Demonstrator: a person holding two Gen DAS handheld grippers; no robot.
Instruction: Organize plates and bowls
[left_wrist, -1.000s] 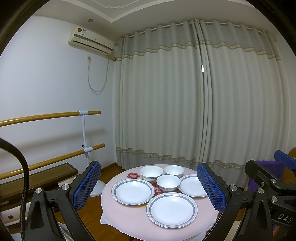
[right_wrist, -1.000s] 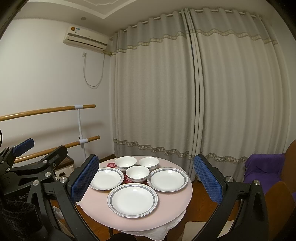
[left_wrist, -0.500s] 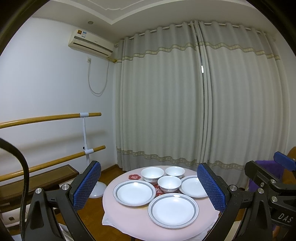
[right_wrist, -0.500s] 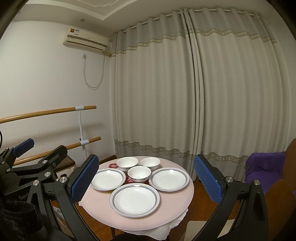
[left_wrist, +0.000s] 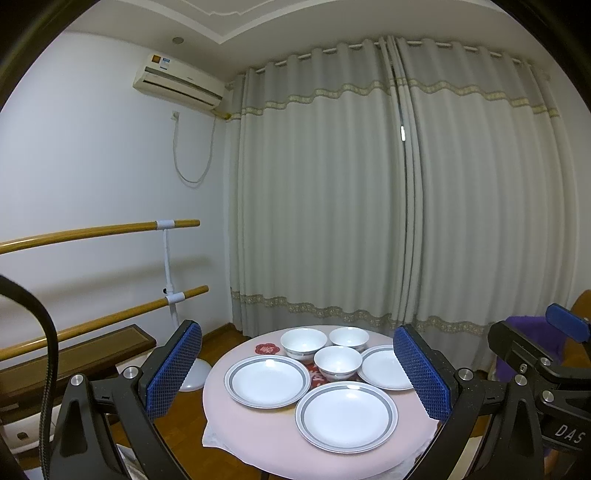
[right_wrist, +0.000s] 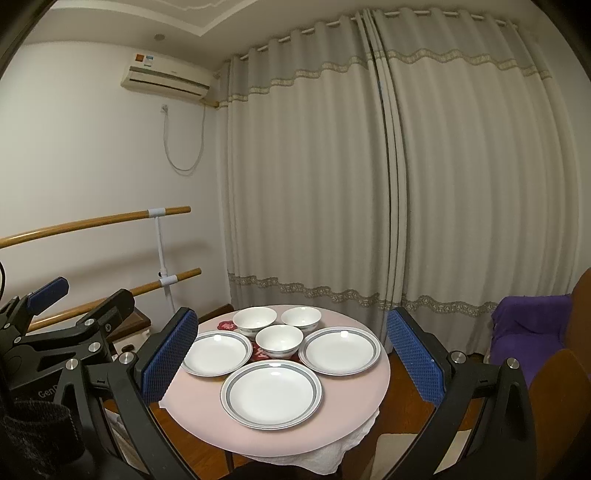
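A small round pink table (left_wrist: 258, 435) (right_wrist: 192, 398) carries three white plates with grey rims and three white bowls. The near plate (left_wrist: 346, 415) (right_wrist: 271, 393) lies at the front, a left plate (left_wrist: 267, 380) (right_wrist: 216, 351) and a right plate (left_wrist: 384, 367) (right_wrist: 340, 349) behind it. The bowls (left_wrist: 337, 362) (right_wrist: 279, 339) cluster at the back, over a red mat. My left gripper (left_wrist: 297, 376) and right gripper (right_wrist: 290, 363) both hang open, short of the table, holding nothing.
Grey curtains (left_wrist: 369, 203) hang behind the table. Two wooden bars (left_wrist: 103, 230) on a white stand run along the left wall, above a low bench (left_wrist: 74, 354). A purple cloth (right_wrist: 528, 325) lies on a chair at right. Wooden floor surrounds the table.
The table and dishes sit slightly lower and a touch nearer in both views. Both grippers stay open and empty.
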